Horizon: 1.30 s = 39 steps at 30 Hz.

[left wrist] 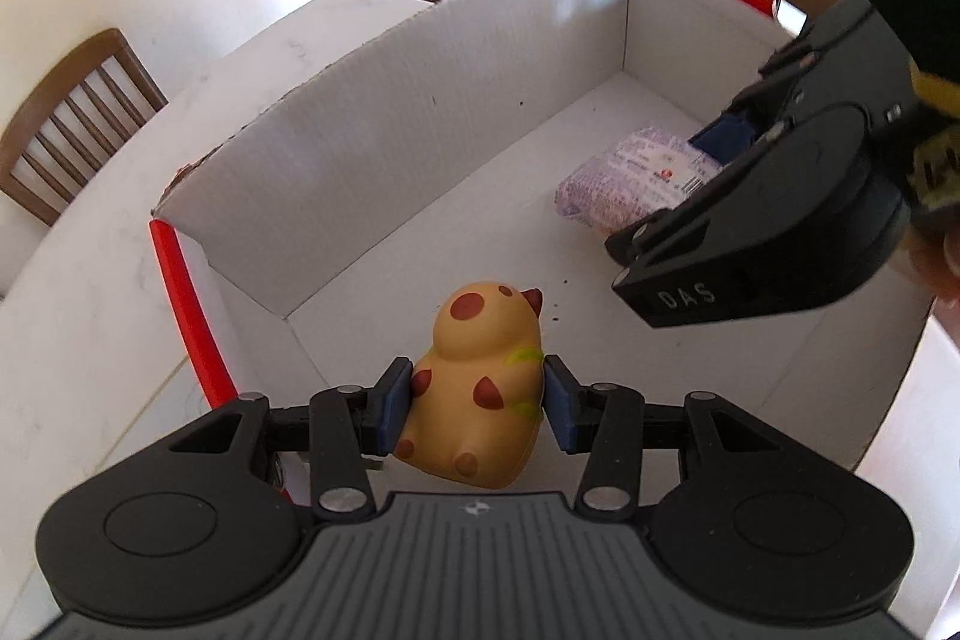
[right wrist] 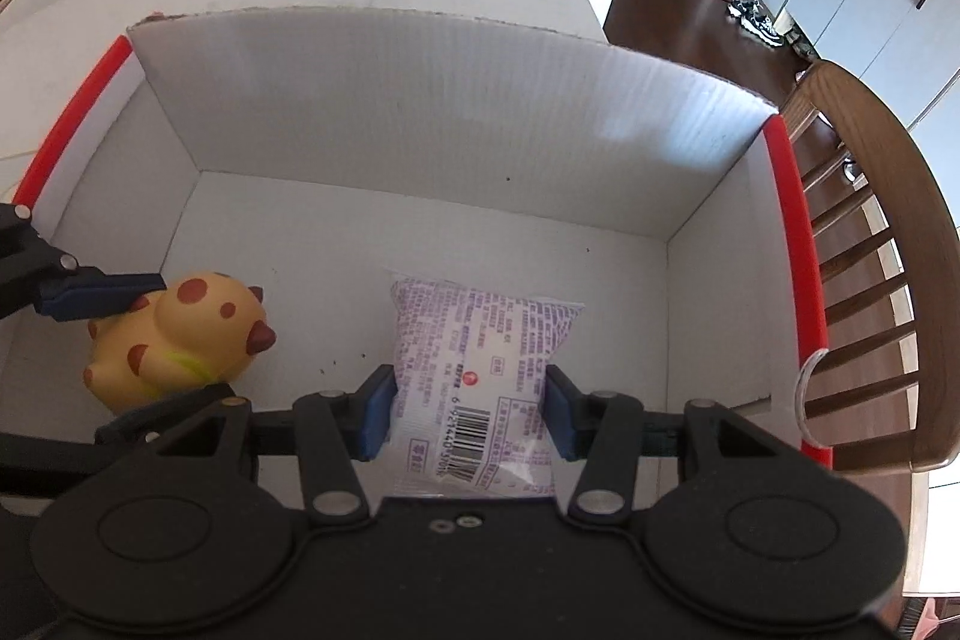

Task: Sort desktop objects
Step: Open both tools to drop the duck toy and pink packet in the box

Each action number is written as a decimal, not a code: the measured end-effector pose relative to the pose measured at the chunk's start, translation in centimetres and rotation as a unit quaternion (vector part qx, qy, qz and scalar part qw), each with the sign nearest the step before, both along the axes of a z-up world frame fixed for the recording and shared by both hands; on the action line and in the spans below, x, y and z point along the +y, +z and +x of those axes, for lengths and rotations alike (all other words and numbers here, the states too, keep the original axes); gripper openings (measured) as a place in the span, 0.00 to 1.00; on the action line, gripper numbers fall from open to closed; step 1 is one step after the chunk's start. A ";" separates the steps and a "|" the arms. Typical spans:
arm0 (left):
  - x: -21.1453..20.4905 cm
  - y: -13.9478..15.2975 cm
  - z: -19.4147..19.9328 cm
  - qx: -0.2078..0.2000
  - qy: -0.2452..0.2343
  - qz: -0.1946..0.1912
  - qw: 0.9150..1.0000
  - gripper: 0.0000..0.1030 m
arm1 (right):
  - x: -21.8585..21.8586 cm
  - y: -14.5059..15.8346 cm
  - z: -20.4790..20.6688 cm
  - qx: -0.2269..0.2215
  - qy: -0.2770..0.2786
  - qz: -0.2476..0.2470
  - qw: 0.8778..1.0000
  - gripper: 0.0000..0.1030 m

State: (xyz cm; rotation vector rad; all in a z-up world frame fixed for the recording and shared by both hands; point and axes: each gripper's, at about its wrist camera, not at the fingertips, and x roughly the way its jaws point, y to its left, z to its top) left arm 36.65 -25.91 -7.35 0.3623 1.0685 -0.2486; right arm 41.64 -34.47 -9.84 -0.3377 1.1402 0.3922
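My left hand-held gripper [left wrist: 477, 409] clamps the toy [left wrist: 477, 388], my right hand-held gripper [right wrist: 468, 412] the snack packet [right wrist: 474, 370]; both are inside the box [right wrist: 420, 112], unreleased.

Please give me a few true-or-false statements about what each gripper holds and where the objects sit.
1. The left gripper clamps a spotted yellow toy. True.
2. The right gripper is closed on nothing. False: its pads flank a purple-printed snack packet.
3. Both objects are inside the white cardboard box. True.
4. The box edges carry blue trim. False: the trim is red.
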 end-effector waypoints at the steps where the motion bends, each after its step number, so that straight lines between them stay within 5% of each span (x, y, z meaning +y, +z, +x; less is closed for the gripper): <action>1: -0.1 0.0 -0.1 -0.001 -0.001 0.003 1.000 0.44 | 0.0 -0.1 0.0 0.002 -0.003 -0.001 1.000 0.49; 9: 0.1 0.0 -0.3 -0.010 0.006 -0.007 1.000 0.46 | -0.6 0.0 0.2 0.004 -0.013 0.012 1.000 0.56; 25: 1.7 2.6 -2.6 -0.059 0.034 -0.055 0.996 0.74 | -2.1 3.0 -1.3 -0.028 -0.016 0.035 0.999 0.68; 39: 2.5 4.2 -3.9 -0.087 0.057 -0.079 0.991 0.80 | -3.7 5.7 -3.3 -0.055 -0.011 0.070 0.996 0.77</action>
